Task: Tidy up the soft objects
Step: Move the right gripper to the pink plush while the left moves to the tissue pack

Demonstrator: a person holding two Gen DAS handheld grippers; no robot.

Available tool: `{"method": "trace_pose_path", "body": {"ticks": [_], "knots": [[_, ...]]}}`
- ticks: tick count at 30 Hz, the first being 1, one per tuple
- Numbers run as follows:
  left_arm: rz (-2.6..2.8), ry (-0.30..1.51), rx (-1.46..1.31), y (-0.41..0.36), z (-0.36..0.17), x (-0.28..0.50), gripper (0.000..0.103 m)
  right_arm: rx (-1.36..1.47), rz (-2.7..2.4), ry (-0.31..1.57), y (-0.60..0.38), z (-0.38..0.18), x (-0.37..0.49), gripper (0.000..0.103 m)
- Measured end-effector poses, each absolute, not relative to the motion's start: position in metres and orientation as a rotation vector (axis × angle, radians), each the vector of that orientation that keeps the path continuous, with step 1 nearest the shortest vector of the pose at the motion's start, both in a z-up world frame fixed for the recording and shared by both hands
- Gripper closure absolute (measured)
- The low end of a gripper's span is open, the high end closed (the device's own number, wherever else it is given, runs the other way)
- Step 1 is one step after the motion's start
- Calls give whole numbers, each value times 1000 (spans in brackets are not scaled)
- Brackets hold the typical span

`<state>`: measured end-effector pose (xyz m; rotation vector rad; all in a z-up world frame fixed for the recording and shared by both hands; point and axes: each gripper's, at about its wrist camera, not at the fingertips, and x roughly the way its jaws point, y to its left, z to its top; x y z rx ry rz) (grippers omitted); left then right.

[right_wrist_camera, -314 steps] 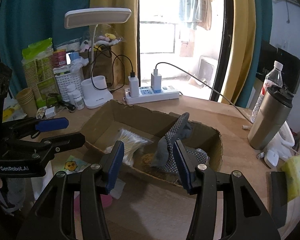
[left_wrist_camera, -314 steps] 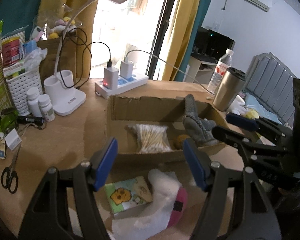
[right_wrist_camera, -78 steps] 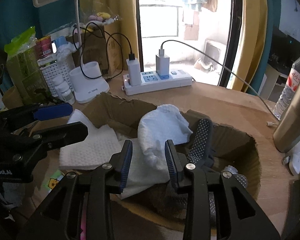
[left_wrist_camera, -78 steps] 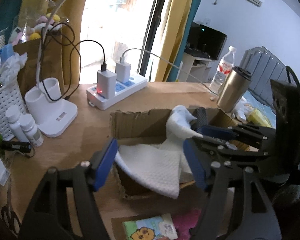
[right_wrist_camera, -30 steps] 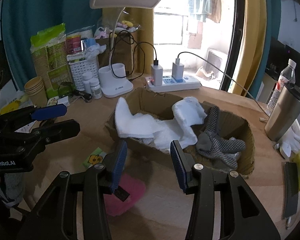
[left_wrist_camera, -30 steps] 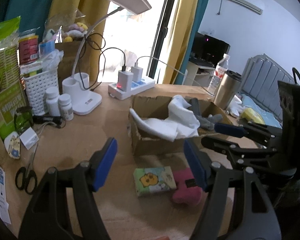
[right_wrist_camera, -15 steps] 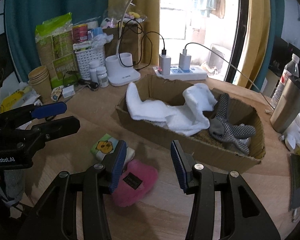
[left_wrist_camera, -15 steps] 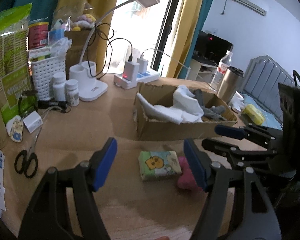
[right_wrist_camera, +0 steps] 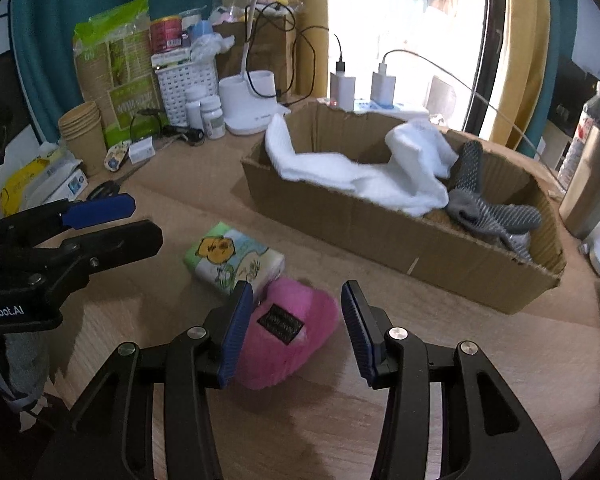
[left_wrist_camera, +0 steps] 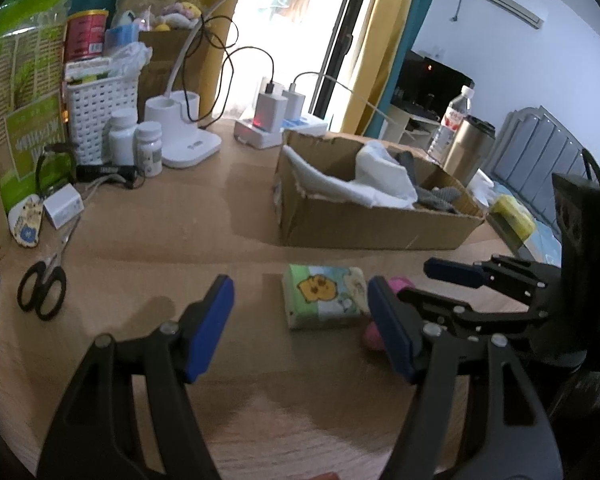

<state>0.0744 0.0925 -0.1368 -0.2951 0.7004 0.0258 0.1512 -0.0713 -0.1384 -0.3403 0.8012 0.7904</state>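
Grippers and targets at the approach to a pick. Right gripper point(right_wrist_camera: 294, 330), jaws parted and empty, hangs low over the fluffy pink plush toy with a black sewn label point(right_wrist_camera: 288, 330); the toy lies on the wooden tabletop point(right_wrist_camera: 440, 344) between the two blue pads, nearer the left-hand pad in the right wrist view, though contact cannot be confirmed. Left gripper point(left_wrist_camera: 300, 326), also released and holding nothing, points at the small soft tissue pack printed with a yellow cartoon figure point(left_wrist_camera: 324, 296), which sits just beyond its fingertips. Toy and pack lie touching, or very nearly so. Brown cardboard box point(right_wrist_camera: 400, 240) stands farther back and already holds a white towel point(right_wrist_camera: 364, 178) and grey dotted gloves point(right_wrist_camera: 484, 204).

Likely faults, as judged from this layout:
- The off-centre toy may be pinched at one edge, so that the compliant fur slips out on lifting.
- A pad descending beside the toy may catch the adjacent tissue pack and drag or tip it.
- The two grippers work close together; simultaneous closing risks collision of their frames.
- The towel draped over the box rim could be snagged and pulled out during placement.
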Motion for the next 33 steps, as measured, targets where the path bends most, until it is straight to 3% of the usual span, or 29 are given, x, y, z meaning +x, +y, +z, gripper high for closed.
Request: {"method": "trace_pose_path", "body": {"ticks": [14, 33], "knots": [[19, 759, -277, 77, -152, 91, 32, -298, 828, 865, -76, -160, 160, 50], [70, 857, -204, 49, -170, 123, 32, -240, 800, 844, -120, -164, 180, 55]]}}
